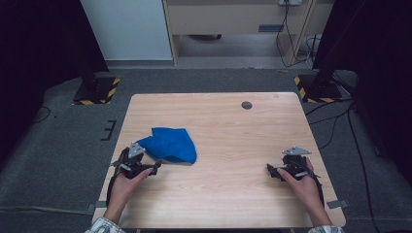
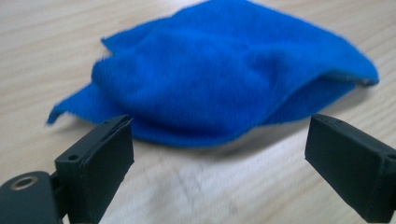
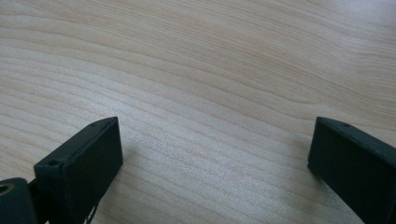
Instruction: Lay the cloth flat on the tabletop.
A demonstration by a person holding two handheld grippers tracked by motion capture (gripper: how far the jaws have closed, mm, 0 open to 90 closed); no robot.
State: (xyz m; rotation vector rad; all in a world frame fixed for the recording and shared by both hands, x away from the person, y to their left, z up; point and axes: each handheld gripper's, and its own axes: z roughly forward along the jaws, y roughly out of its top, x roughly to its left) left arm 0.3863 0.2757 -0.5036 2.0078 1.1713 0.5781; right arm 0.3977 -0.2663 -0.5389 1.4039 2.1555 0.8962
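At lower left of the high view, the left gripper [image 1: 156, 166] gapes wide, holding nothing, just beside the crumpled blue cloth [image 1: 170, 144] left of centre on the table [image 1: 233, 204]. At lower right, the right gripper [image 1: 270, 170] gapes wide over bare wood.

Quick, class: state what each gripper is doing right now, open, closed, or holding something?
Left gripper: open, holding nothing; the blue cloth lies just ahead of its jaws.
Right gripper: open, holding nothing, over bare table.
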